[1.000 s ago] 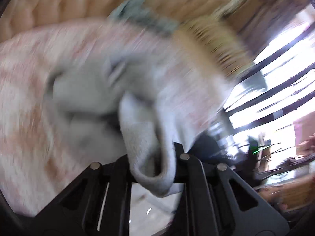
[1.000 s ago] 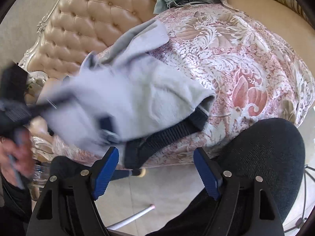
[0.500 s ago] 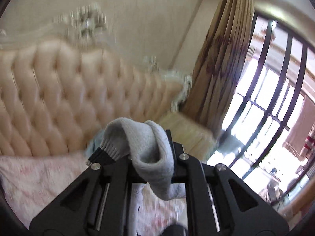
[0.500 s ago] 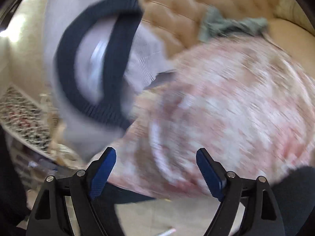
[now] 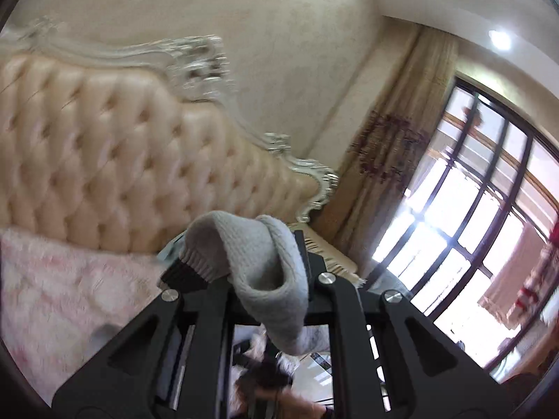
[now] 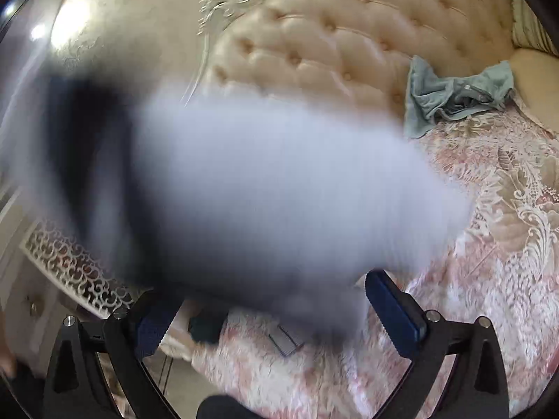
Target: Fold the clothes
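I'm seeing one grey knit garment (image 5: 265, 272), pinched in my left gripper (image 5: 269, 279) and hanging blurred above the bed in front of my right gripper (image 6: 269, 310), whose fingers are spread wide. One teal cloth (image 6: 450, 94) is lying by the tufted headboard (image 6: 349, 42) on the floral bedspread (image 6: 489, 244). One barred window (image 5: 482, 216), one curtain (image 5: 394, 146).

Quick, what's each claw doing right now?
Left gripper: shut on the grey knit sweater.
Right gripper: open, holding nothing.
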